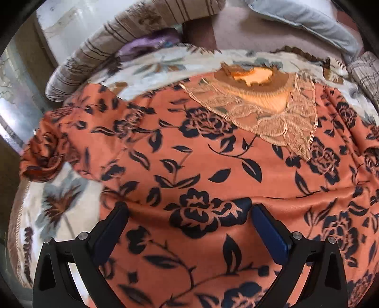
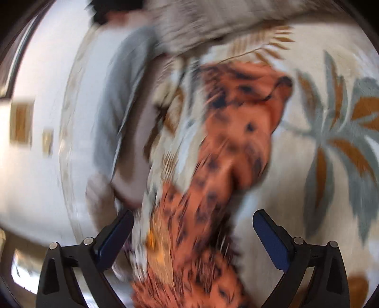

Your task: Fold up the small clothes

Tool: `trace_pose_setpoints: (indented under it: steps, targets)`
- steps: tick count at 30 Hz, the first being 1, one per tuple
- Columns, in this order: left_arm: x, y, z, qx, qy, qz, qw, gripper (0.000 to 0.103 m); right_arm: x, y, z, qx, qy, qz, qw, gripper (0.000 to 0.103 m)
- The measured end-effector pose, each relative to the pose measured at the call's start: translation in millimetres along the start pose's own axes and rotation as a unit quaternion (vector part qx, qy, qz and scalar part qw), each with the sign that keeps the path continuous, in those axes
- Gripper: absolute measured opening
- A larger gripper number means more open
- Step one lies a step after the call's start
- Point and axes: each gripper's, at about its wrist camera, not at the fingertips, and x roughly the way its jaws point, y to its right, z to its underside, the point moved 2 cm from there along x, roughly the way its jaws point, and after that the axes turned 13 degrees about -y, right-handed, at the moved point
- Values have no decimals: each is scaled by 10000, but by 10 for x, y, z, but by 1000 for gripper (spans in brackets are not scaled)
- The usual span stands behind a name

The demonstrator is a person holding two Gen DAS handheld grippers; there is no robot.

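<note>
An orange cloth top with dark blue roses and a lacy tan neck patch (image 1: 189, 161) lies spread out on a cream blanket with grey and brown leaves (image 1: 59, 206), with one sleeve bunched up at the far left. The left gripper (image 1: 189, 210) is over the near part of the top, its fingers wide apart and holding nothing. The right gripper (image 2: 193, 216) has its fingers wide apart too, with a blurry strip of the top (image 2: 213, 177) between them, not squeezed.

Cream leaf-print blanket (image 1: 151, 68), striped pillow (image 1: 94, 54), pale blue pillow (image 1: 308, 19)
</note>
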Motion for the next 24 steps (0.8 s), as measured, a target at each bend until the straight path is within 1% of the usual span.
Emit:
trace_pose_setpoints:
  steps: [1,2,3,4,5,6,7,8,9,11,12,13,14,15,16,17,18,19,20,21,22,23,24]
  targets:
    - [76,7,10,32,-119,82,9999,103,80,73,-113,286,-45,90,9995,94]
    - [115,-22,14,12,-143,193,9997,103,122,104,-171,426,-78,66,9990,84]
    - [125,-53,21,-47,-115,318,9994,103,186,138,-230,588,-127,6,9982,79]
    - [135,-84,26,-111,-123,443,9989,103,255,152,-298,690,-165,11,9975,76]
    - [144,-102,31,-136,-129,529,9984,103,312,147,-333,706,-178,118,9973,67]
    - [147,-97,35,-123,-103,542,9984,103,359,118,-366,666,-151,250,9973,52]
    - [150,-84,40,-115,-62,524,9985,103,388,81,-387,626,-69,339,9974,42]
    - [148,-68,61,-114,25,489,9987,103,404,54,-344,582,9,371,9976,34]
    - [148,-60,82,-112,112,475,9987,103,393,-42,-334,464,149,380,9981,32]
    - [164,-68,101,-143,122,451,9988,103,390,-352,-227,-143,314,375,9987,29]
    - [163,-70,92,-116,76,462,9988,103,384,-577,-155,-557,370,290,9973,28]
    - [175,-73,73,-78,22,491,9988,103,379,-916,-10,-1212,449,136,9915,28]
    - [175,-104,52,-35,-48,555,9984,103,394,-1168,127,-1713,443,21,9842,28]
    - [165,-134,37,-36,-78,605,9981,103,426,-1381,281,-2142,368,-176,9759,28]
    - [128,-187,36,-124,-49,619,9980,103,499,-1581,444,-2471,165,-463,9677,28]
    - [103,-246,34,-241,36,569,9981,103,552,-1685,520,-2639,-34,-655,9623,29]
    - [57,-304,39,-361,152,508,9979,103,737,-1869,718,-2916,-480,-864,9514,32]
    - [-18,-390,39,-509,341,435,9972,103,862,-1959,845,-3089,-703,-848,9447,37]
    - [-75,-449,46,-612,482,356,9963,103,1049,-2067,1030,-3335,-985,-776,9344,67]
    - [-142,-521,47,-728,654,219,9950,103,1166,-2110,1142,-3459,-1132,-722,9286,99]
    - [-200,-586,51,-822,804,77,9933,103,1354,-2163,1312,-3635,-1325,-665,9197,103]
    - [-261,-651,61,-911,938,-49,9914,103,1502,-2188,1441,-3762,-1503,-620,9122,103]
    - [-302,-701,79,-969,1020,-107,9900,103,1699,-2205,1564,-3877,-1786,-527,9028,103]
